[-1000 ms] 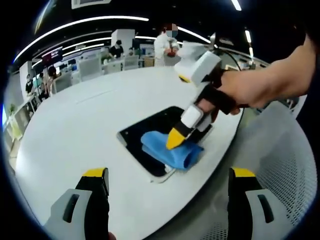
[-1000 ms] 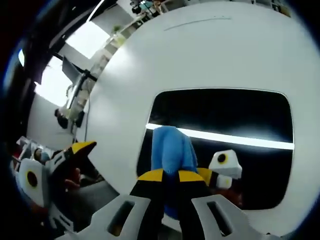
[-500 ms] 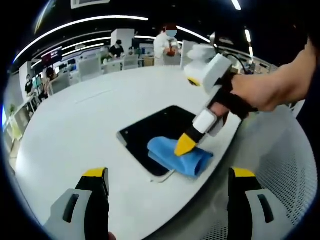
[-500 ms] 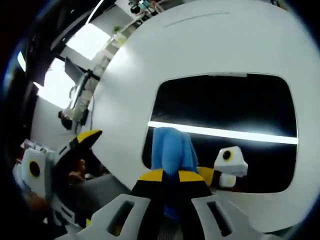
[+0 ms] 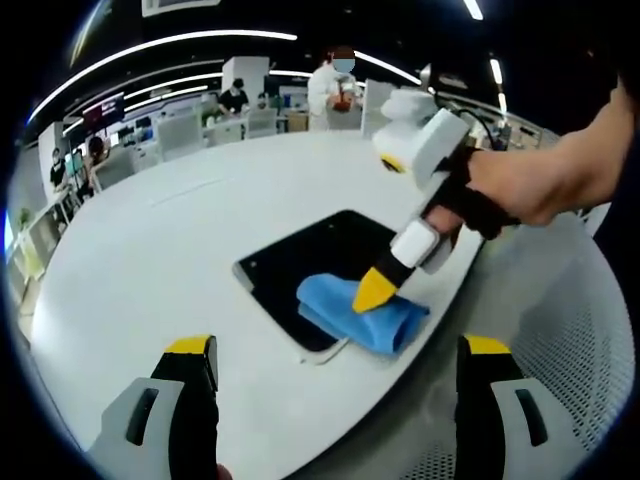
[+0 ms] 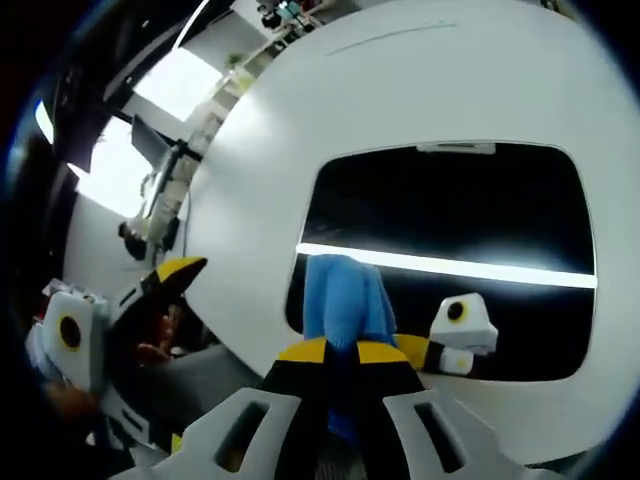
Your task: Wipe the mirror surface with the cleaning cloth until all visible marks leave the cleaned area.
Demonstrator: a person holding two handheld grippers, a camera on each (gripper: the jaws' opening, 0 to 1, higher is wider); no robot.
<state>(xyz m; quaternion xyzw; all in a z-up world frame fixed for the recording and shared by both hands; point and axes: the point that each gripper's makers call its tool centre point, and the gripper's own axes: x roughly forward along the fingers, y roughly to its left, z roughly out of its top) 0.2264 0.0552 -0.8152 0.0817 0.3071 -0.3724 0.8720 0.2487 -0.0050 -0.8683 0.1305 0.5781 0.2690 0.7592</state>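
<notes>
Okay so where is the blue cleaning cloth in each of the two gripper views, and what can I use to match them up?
Left gripper view: the blue cleaning cloth lies right of centre, on the mirror's near corner, under the right gripper.
Right gripper view: the cloth sits low and centre, running up from between that gripper's own yellow-tipped fingers.
Shared landmark: the dark mirror lying flat on the white table.

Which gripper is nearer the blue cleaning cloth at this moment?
Right. The right gripper is shut on the blue cloth, pressing it onto the mirror. The left gripper hangs open, back off the near edge of the white table, apart from the cloth.
</notes>
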